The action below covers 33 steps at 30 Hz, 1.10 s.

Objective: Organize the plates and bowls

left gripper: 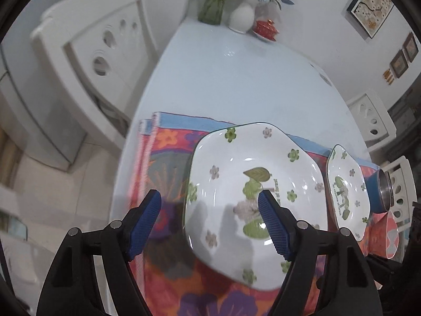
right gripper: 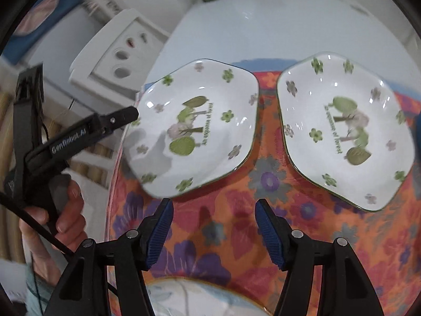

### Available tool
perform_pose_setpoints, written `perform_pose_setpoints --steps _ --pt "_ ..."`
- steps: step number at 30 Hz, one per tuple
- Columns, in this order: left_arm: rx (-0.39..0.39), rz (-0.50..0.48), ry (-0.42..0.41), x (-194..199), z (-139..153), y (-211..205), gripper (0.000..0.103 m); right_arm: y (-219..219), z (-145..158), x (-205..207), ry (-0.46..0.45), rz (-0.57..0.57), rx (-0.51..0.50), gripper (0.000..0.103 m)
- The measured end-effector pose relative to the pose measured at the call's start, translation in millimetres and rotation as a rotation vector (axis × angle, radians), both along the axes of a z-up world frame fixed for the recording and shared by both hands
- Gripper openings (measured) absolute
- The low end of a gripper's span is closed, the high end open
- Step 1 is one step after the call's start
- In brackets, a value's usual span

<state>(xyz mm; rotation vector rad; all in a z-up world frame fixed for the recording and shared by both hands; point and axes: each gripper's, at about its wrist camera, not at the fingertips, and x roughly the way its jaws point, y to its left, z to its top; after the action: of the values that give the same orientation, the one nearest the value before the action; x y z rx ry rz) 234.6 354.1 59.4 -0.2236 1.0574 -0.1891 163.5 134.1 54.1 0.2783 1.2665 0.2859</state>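
Observation:
Two white six-sided plates with green flowers and a tree picture lie side by side on a floral mat (right gripper: 263, 184). My left gripper (left gripper: 209, 197) is open and straddles the left rim of the left plate (left gripper: 252, 179): one blue pad hangs over the mat, the other over the plate's inside. The right plate (left gripper: 347, 192) lies just beyond it. In the right wrist view my right gripper (right gripper: 213, 205) stands open over the mat, just in front of the left plate (right gripper: 194, 129) and left of the right plate (right gripper: 344, 131). Nothing is between its pads.
A hand (right gripper: 65, 210) holds the left gripper's black body at the table's left edge. Another pale plate (right gripper: 200, 297) peeks in below. A blue metal cup (left gripper: 381, 192) stands right of the plates. A vase (left gripper: 242, 15) and a red cup (left gripper: 265, 29) stand at the far end; a white chair (left gripper: 100, 47) stands at the left.

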Motion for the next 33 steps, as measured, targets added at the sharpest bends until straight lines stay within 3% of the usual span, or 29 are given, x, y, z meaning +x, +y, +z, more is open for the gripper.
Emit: perform_pose_setpoints --steps 3,8,10,12,21,33 --pt "-0.007 -0.028 0.009 13 -10 -4 0.073 -2 -7 11 0.018 -0.03 0.024 0.062" --pt "-0.037 -0.037 0.023 30 -25 -3 0.061 -3 -19 28 0.043 -0.055 0.037 0.059" --pt "-0.05 -0.047 0.016 32 -29 -5 0.045 -1 -23 34 0.047 -0.053 0.042 0.051" --pt "-0.052 -0.056 0.025 36 -34 -6 0.041 2 -25 38 0.039 -0.044 0.033 0.046" --pt "-0.046 -0.068 -0.005 33 -38 -5 0.038 18 -29 45 -0.025 0.02 -0.101 0.034" --pt "-0.049 -0.002 -0.003 3 -37 25 0.037 43 -32 25 -0.017 0.107 -0.089 0.034"
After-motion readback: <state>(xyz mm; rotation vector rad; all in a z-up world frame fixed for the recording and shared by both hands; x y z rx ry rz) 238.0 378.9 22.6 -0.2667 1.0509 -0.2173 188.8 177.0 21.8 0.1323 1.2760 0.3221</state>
